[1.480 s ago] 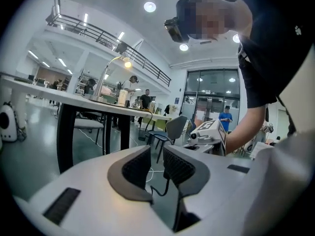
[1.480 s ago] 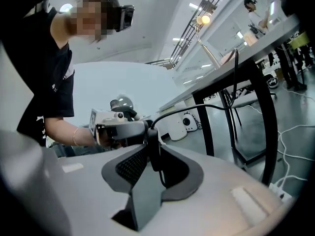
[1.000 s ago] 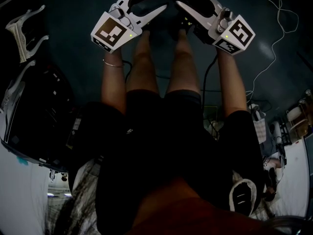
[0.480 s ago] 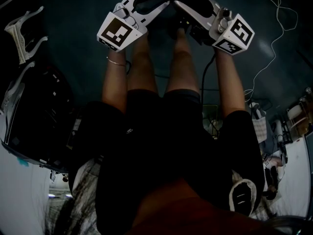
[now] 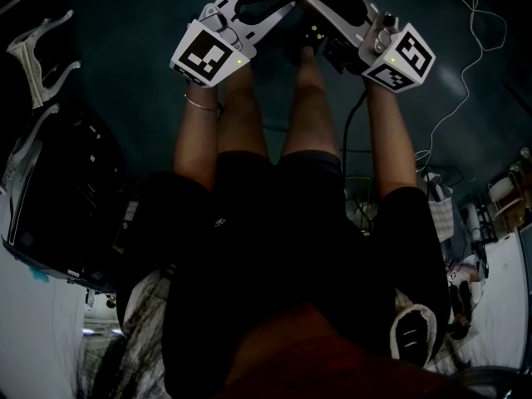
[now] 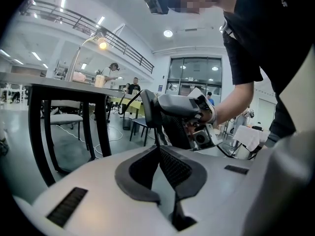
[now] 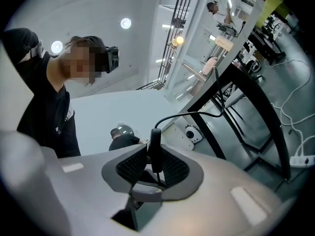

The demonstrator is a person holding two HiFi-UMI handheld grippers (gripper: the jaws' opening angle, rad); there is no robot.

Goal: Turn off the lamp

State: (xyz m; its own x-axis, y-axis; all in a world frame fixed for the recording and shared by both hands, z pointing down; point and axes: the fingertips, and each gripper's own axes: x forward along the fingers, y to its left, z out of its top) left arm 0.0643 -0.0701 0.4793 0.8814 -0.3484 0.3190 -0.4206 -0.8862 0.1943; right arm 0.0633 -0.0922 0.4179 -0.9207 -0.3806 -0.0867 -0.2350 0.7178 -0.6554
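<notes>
Large open hall: white ceiling with round lights, a railed gallery and glazed doors, with other people at the far side. The floor (image 5: 125, 23) is dark and smooth, and a white cable (image 5: 474, 23) trails across it. A black-legged table (image 6: 64, 86) carries the lamp (image 6: 102, 44), which has an arched neck and a lit bulb and stands well apart from both grippers. A black cord (image 7: 189, 113) leads from the table side to an inline switch (image 7: 155, 151). The right gripper (image 7: 153, 162) has its jaws clamped on the switch. The left gripper (image 6: 158, 154) has its jaws pinched on the thin cord just beside it.
</notes>
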